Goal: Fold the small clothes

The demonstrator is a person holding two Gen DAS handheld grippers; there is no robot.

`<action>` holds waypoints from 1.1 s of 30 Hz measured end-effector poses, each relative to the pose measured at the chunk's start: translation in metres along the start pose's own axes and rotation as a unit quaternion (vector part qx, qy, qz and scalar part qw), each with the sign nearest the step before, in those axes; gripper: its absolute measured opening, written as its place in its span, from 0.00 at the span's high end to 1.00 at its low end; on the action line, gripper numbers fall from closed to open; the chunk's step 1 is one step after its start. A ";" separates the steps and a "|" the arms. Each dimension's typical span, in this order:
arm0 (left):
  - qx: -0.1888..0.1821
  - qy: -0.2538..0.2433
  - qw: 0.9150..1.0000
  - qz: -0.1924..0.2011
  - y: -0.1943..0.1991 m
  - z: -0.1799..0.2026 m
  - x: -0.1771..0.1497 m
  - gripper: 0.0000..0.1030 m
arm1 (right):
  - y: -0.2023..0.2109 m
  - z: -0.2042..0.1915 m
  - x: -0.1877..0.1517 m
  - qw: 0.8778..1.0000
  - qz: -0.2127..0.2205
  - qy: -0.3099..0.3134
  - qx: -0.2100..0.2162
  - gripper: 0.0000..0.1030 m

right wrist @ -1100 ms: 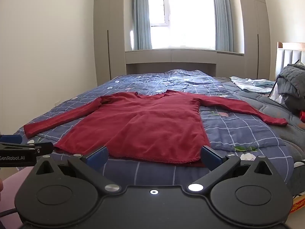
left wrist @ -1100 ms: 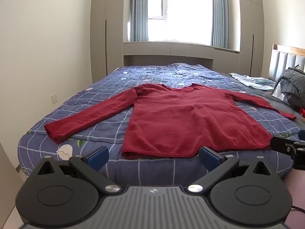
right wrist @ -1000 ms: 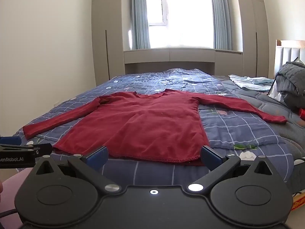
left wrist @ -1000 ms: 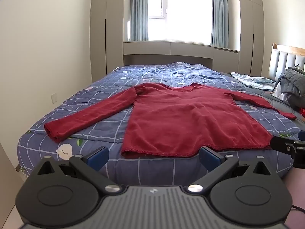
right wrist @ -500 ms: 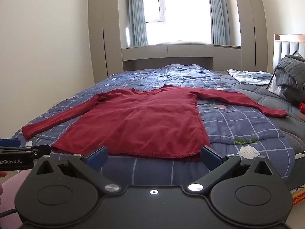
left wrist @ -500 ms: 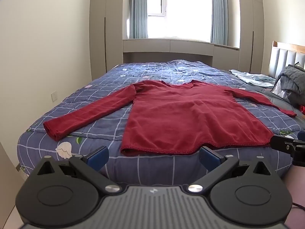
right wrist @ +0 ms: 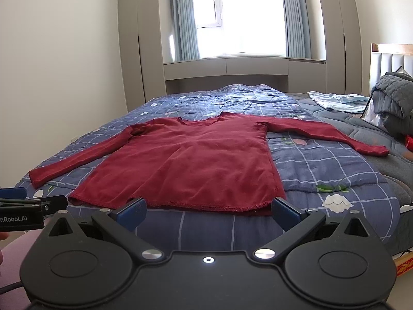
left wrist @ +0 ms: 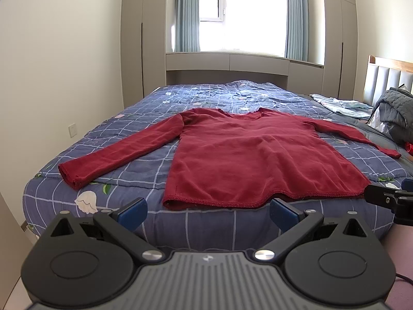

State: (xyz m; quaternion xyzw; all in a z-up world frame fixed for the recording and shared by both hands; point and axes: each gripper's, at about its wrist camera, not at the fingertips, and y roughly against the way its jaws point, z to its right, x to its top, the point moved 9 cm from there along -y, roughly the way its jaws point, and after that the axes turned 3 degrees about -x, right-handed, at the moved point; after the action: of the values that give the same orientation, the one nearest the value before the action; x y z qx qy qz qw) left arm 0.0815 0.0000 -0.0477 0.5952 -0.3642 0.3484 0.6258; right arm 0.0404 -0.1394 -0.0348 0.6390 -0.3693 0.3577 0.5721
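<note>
sweater [left wrist: 258,160] lies flat on the bed [left wrist: 155,222], sleeves spread for folding; left gripper [left wrist: 207,213] and right gripper [right wrist: 207,213] hover spread wide, empty.

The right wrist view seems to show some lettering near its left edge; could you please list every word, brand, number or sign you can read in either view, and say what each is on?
"nRobot.AI": white print on the side of the left gripper, cut off by the frame edge, so earlier letters are out of view.
A small pale logo mark on the left gripper's grey ribbed housing in its own view: too small to read.
No legible text on the red long-sleeved top, blue checked bedspread or wardrobes.
</note>
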 end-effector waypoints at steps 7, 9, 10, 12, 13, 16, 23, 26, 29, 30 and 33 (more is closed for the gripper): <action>0.000 0.001 1.000 0.000 0.001 0.000 -0.001 0.00 | -0.001 0.000 -0.001 1.000 -0.002 -0.001 0.000 0.00; 0.000 0.002 1.000 0.000 0.002 0.000 -0.001 0.00 | -0.001 0.000 -0.001 1.000 -0.002 -0.001 -0.001 0.00; 0.000 0.002 1.000 0.000 0.002 0.000 -0.001 0.00 | -0.001 0.000 -0.001 1.000 -0.002 -0.001 -0.001 0.00; 0.000 0.002 1.000 0.000 0.002 0.000 -0.001 0.00 | -0.001 0.000 -0.001 1.000 -0.003 -0.002 0.000 0.00; 0.000 0.002 1.000 0.000 0.002 0.000 -0.001 0.00 | -0.001 0.000 -0.002 1.000 -0.003 -0.002 0.000 0.00; 0.000 0.002 1.000 0.000 0.002 0.000 -0.001 0.00 | -0.002 0.000 -0.001 1.000 -0.004 -0.002 0.000 0.00; -0.001 0.003 1.000 -0.001 0.001 0.000 -0.002 0.00 | -0.002 0.000 -0.002 1.000 -0.005 -0.003 -0.001 0.00; -0.001 0.003 1.000 -0.001 0.001 0.000 -0.002 0.00 | -0.002 0.001 -0.003 1.000 -0.007 -0.003 -0.001 0.00; -0.001 0.003 1.000 -0.001 0.001 0.000 -0.001 0.00 | -0.003 0.000 -0.003 1.000 -0.007 -0.003 0.000 0.00; -0.001 0.003 1.000 -0.001 0.001 0.000 -0.002 0.00 | -0.003 0.000 -0.003 1.000 -0.007 -0.003 0.000 0.00; -0.001 0.002 1.000 -0.001 0.001 0.000 -0.002 0.00 | -0.002 0.001 -0.003 1.000 -0.007 -0.004 -0.001 0.00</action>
State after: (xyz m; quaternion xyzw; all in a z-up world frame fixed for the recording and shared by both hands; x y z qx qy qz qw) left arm 0.0796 0.0005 -0.0486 0.5942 -0.3622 0.3488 0.6277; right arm 0.0410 -0.1397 -0.0386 0.6428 -0.3672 0.3508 0.5736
